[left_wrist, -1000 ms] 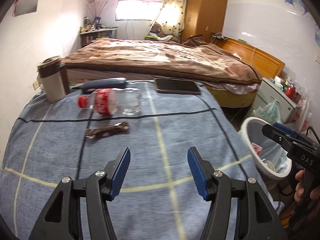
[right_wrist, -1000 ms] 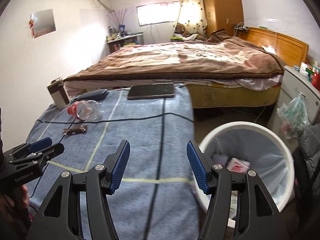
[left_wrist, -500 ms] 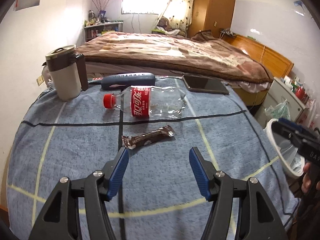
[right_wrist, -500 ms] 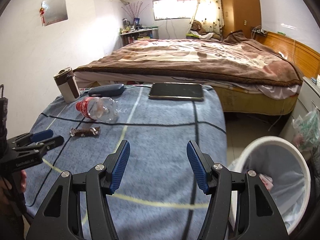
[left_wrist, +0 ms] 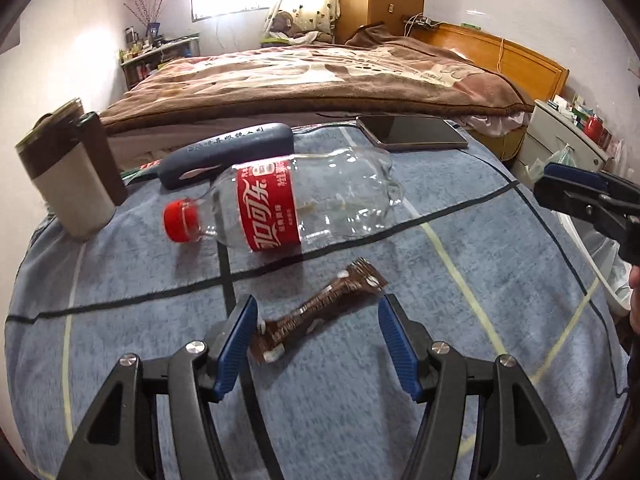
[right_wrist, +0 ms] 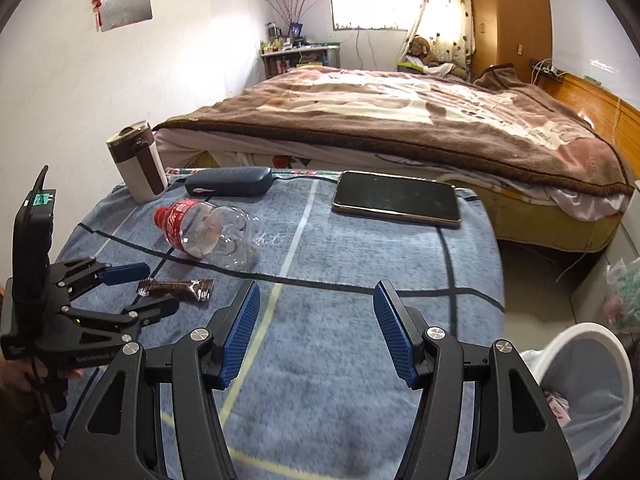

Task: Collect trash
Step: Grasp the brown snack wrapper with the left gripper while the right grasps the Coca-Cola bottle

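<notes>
Over the past second the left gripper (left_wrist: 316,336) has closed in on the crumpled brown snack wrapper (left_wrist: 320,314) lying on the blue checked cloth of the desk (left_wrist: 460,320); its jaws now stand open astride the wrapper, pads not yet pressing. The right gripper (right_wrist: 316,334) has drifted the same way, open and empty, leaving the white plastic bin (right_wrist: 576,364) at its right edge. A pinch looks next; the clear plastic cola bottle (left_wrist: 296,204) lies just beyond.

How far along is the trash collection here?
Done: the bin already holds some scraps. In hand: the open left tongs straddle the brown wrapper, not gripping it. Left: wrapper and bottle lie on the blue cloth; right tongs are empty.
</notes>
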A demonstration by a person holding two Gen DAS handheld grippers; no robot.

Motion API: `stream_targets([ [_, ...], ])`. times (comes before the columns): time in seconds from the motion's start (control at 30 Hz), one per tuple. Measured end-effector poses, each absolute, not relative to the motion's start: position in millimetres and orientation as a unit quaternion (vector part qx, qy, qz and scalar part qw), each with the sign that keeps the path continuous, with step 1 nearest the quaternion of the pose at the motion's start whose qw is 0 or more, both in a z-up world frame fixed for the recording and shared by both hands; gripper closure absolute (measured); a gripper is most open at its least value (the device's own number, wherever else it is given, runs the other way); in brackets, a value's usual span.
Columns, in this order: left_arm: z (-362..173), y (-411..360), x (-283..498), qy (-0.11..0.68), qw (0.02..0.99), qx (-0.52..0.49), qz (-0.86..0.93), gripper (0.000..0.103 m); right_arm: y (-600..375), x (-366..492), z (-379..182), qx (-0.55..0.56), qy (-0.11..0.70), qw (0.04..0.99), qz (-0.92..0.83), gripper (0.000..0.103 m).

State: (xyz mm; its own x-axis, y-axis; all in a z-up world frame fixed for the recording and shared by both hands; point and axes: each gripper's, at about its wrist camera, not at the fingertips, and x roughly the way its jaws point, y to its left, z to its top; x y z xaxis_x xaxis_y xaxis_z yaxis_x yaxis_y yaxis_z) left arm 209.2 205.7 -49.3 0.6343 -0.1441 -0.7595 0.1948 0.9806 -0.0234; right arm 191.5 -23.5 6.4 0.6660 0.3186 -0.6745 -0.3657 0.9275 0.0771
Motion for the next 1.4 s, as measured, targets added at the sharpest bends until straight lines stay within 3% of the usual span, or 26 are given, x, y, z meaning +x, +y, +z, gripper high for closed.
stream_targets([
  [0.27, -65, 206, 219, 0.434, 0.893, 0.028, -0.117, 0.038, -4, 207, 7, -0.046, 0.367, 0.906, 0.204, 0.042],
  [0.4, -64, 211, 220, 0.432, 0.893, 0.019, -0.121, 0.048, -1, 209, 4, -0.043, 0.371, 0.905, 0.204, 0.042],
  [0.57, -64, 213, 227, 0.433, 0.895, 0.004, -0.107, 0.049, 3, 210, 3, -0.039, 0.370, 0.905, 0.206, 0.042],
  [0.6, -64, 214, 228, 0.434, 0.895, 0.002, -0.104, 0.052, 4, 210, 3, -0.038, 0.372, 0.904, 0.206, 0.042],
  [0.7, -64, 215, 227, 0.433, 0.896, 0.008, -0.097, 0.080, 7, 212, 3, -0.041, 0.373, 0.903, 0.211, 0.042],
  [0.73, -64, 218, 226, 0.435, 0.894, -0.005, -0.103, 0.085, 9, 213, 3, -0.043, 0.372, 0.903, 0.212, 0.042],
  [1.4, -61, 275, 184, 0.426, 0.901, -0.072, -0.032, 0.085, 77, 257, 0, -0.109, 0.347, 0.880, 0.306, 0.042],
])
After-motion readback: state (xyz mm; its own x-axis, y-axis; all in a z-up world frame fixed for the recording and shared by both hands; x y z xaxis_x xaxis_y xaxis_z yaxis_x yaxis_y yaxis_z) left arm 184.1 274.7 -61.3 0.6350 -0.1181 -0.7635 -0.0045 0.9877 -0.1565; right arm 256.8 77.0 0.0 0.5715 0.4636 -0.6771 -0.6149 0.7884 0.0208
